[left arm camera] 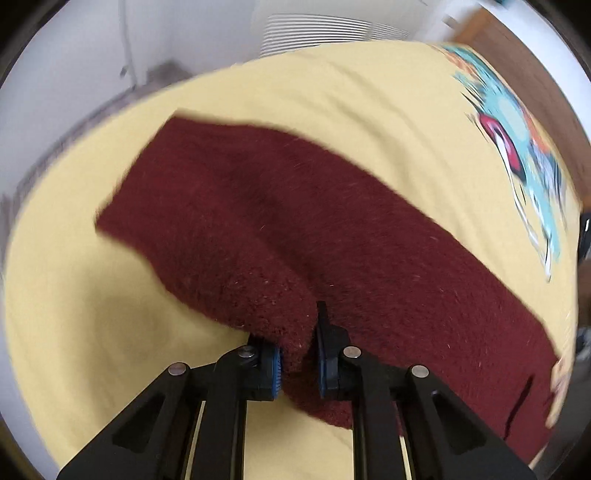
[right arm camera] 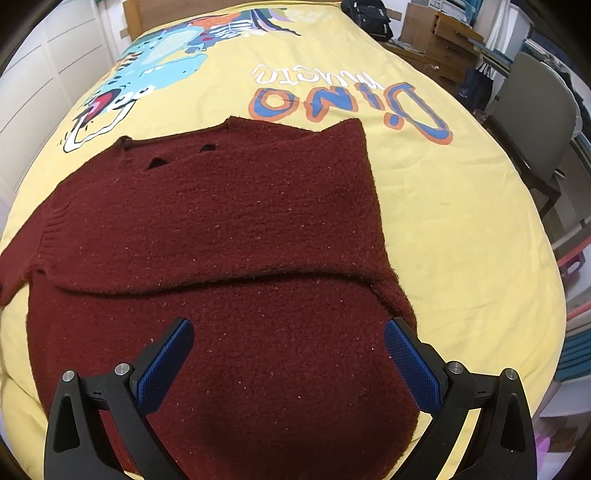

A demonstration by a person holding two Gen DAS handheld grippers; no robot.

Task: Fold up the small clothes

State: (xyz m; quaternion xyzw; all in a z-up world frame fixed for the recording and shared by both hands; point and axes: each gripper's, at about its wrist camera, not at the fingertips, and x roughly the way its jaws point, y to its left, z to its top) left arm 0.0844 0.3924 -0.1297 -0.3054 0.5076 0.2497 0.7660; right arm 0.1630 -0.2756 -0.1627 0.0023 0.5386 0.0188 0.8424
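A dark red knitted sweater lies on a yellow dinosaur-print bed cover, with one sleeve folded across its body. My left gripper is shut on a bunched fold of the sweater near its sleeve side, lifting the fabric a little. My right gripper is open and empty, hovering just above the sweater's lower part, with blue pads spread wide.
The bed's wooden headboard is at the far end. A black bag lies at the bed's far right corner. A grey chair and cluttered shelves stand to the right. White walls and a vent lie beyond the left.
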